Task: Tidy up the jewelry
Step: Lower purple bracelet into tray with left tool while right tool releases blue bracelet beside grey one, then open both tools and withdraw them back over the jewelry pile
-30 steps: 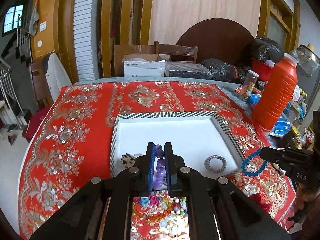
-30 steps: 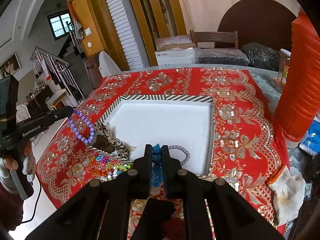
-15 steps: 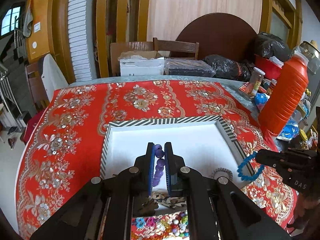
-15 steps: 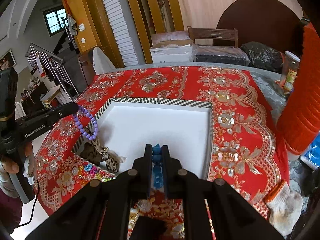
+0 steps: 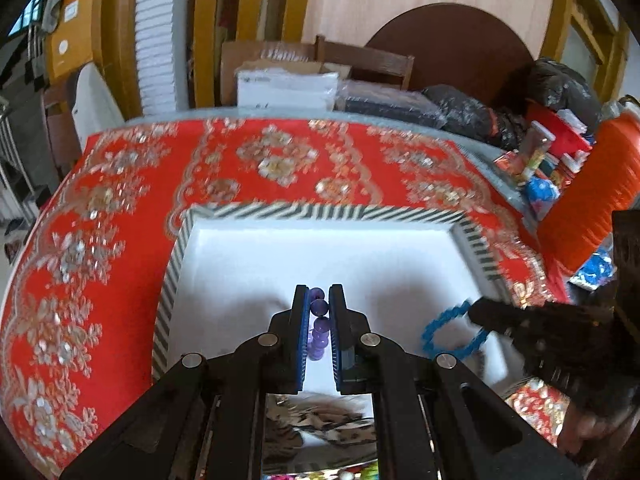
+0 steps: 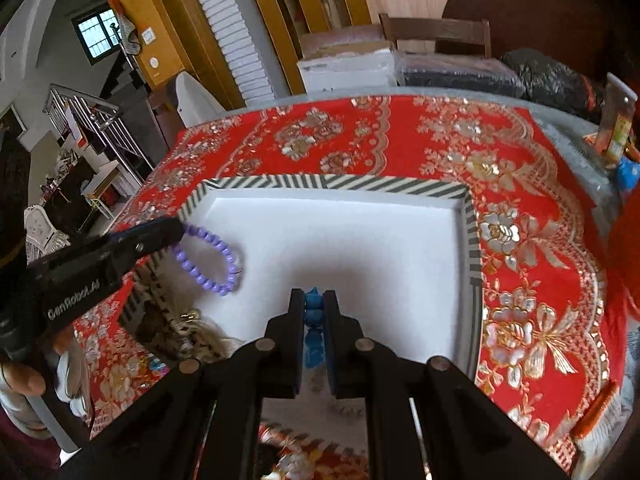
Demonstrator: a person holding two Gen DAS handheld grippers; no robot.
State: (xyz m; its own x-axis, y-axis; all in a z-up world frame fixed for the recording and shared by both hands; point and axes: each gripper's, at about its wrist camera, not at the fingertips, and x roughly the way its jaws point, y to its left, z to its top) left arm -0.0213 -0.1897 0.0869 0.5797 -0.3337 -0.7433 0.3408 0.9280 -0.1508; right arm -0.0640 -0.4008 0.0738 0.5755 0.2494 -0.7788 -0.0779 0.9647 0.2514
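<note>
A white tray with a striped rim lies on the red flowered cloth. My left gripper is shut on a purple bead bracelet, which hangs over the tray's near left part; from the right wrist view that bracelet dangles as a loop from the left gripper's tip. My right gripper is shut on a blue bead bracelet, held above the tray's near side. The left wrist view shows that blue bracelet hanging from the right gripper at the tray's right edge.
A leopard-print cloth piece lies at the tray's near left corner. A tall orange bottle and clutter stand on the table's right side. Boxes, black bags and a chair line the far edge. A hand holds the left gripper.
Both grippers have moved forward and down over the tray with their bracelets still gripped. The tray looks larger and nearer, and the silver ring and loose beads have slipped out of view.
</note>
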